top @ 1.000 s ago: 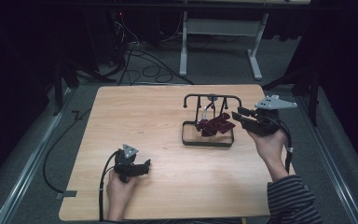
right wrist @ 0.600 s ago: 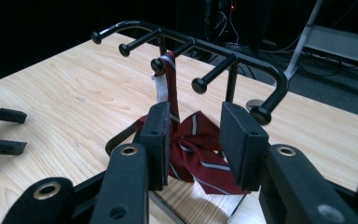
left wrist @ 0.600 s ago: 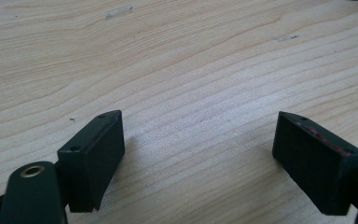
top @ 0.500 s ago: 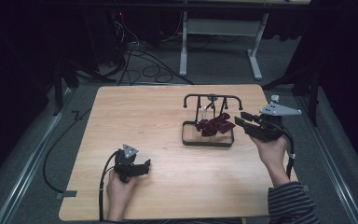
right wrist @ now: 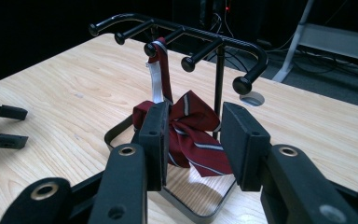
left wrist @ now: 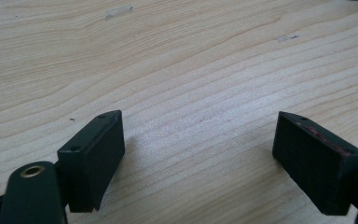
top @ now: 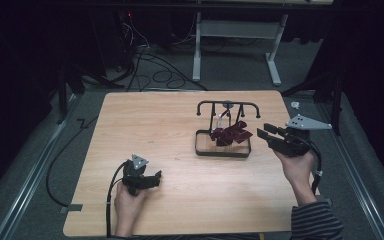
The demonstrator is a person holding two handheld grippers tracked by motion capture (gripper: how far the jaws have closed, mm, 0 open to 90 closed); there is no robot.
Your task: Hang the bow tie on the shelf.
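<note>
A dark red striped bow tie point(top: 231, 134) hangs by its strap from a peg of a black wire rack point(top: 228, 103) on the right half of the wooden table point(top: 150, 125). My right gripper point(top: 264, 135) hovers just right of the rack, pointing at it, open, with a small gap to the tie. In the right gripper view its jaws point(right wrist: 193, 135) frame the bow tie point(right wrist: 191, 119) farther off, and the strap point(right wrist: 161, 70) loops over a peg of the rack point(right wrist: 219, 46). My left gripper point(top: 154, 176) rests near the front left, open over bare wood point(left wrist: 198, 158).
The rack's rectangular base frame point(top: 223, 155) lies flat on the table. A small white round thing point(top: 295, 105) sits at the far right corner. Behind the table are white desk legs point(top: 196, 50) and floor cables point(top: 145, 60). The left gripper point(right wrist: 13, 126) shows far left.
My right gripper has drawn back to the right and slightly down, away from the bow tie it was close against. The left gripper has stayed put.
</note>
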